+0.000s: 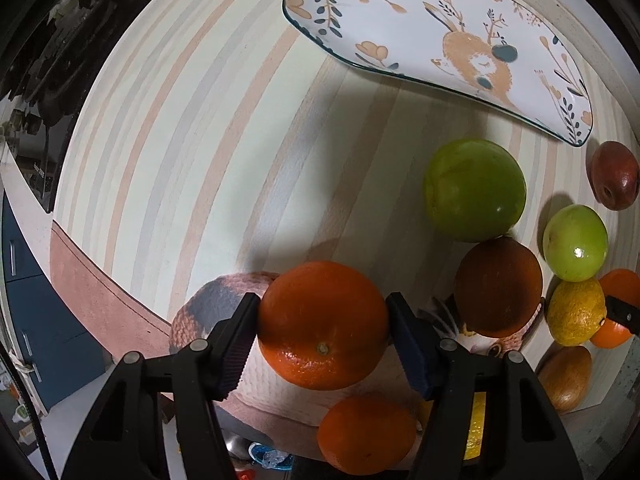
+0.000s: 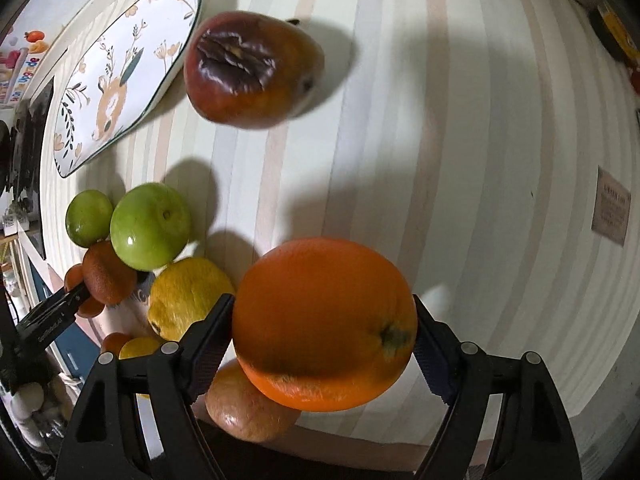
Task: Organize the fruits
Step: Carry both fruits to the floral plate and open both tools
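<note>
My left gripper [image 1: 322,320] is shut on an orange [image 1: 322,324], with both pads pressed on its sides. Beneath it lie a pink knitted thing [image 1: 208,308] and another orange [image 1: 366,434]. In the right wrist view my right gripper [image 2: 324,328] is shut on a bigger orange [image 2: 324,320], held above the striped tablecloth [image 2: 460,160]. More fruit lies in a cluster: two green apples [image 1: 474,190] [image 1: 576,248], a dark orange [image 1: 498,286], a lemon [image 1: 576,310] and a brown fruit [image 1: 568,376]. A bruised red apple [image 2: 252,68] lies next to the oblong deer-patterned plate [image 2: 120,80].
The patterned plate [image 1: 420,24] has nothing on it and lies at the far side of the table. The table's near edge runs just below the fruit cluster. Bare striped cloth [image 1: 180,140] spreads to the left of the left gripper and to the right of the right one.
</note>
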